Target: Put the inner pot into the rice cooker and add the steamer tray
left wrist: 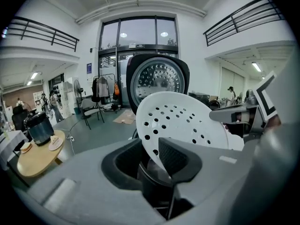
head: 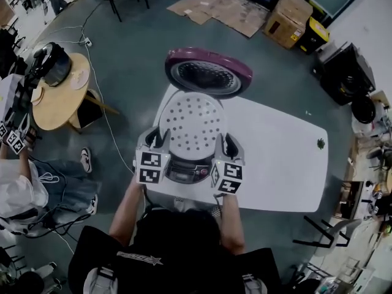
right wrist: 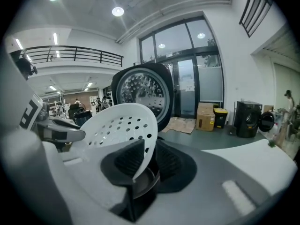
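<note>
Over rice cooker (head: 187,173) | round white perforated steamer tray (head: 193,127) | both jaws clamp its rim

It was a tall workshop hall: glass doors (left wrist: 138,39), railed galleries (left wrist: 41,33) flanking them, boxes (head: 286,18) and flattened cardboard (head: 220,8) nearby.

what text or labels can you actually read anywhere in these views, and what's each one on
Nothing is clear enough to quote.
The light print on the person's black shirt: blurred, unreadable.
The rice cooker's control panel: markings too small to read.
The blue sign in the left gripper view: too small to read.
The square markers: black-and-white patterns, no letters or numbers.
</note>
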The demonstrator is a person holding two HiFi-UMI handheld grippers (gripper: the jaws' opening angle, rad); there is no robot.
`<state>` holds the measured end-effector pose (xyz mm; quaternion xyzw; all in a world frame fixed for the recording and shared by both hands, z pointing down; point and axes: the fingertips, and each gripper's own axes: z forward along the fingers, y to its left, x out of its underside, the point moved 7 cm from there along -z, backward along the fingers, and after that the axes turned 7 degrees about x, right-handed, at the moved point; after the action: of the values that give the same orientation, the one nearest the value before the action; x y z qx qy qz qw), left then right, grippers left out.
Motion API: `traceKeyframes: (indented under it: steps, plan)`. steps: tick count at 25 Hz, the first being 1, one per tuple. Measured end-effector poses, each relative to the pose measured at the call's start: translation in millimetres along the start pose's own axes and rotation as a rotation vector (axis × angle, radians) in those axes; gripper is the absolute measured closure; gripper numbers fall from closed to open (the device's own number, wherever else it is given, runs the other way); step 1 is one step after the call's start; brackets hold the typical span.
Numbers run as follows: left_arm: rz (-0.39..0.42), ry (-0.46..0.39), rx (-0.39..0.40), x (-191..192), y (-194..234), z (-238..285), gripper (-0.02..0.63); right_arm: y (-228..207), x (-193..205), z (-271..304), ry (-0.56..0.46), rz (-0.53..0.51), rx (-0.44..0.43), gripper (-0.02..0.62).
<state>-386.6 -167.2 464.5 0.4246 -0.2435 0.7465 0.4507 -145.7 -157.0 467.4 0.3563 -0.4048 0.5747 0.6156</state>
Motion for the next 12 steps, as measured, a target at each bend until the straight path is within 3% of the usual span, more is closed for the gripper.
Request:
traceKeyframes:
  steps: [12]
  plan:
    - [0.003, 0.151, 0.028, 24.5, 2.9, 20.8, 0.482, -0.6, 29.1, 14.9, 0.154, 0.052, 0.005, 0.517]
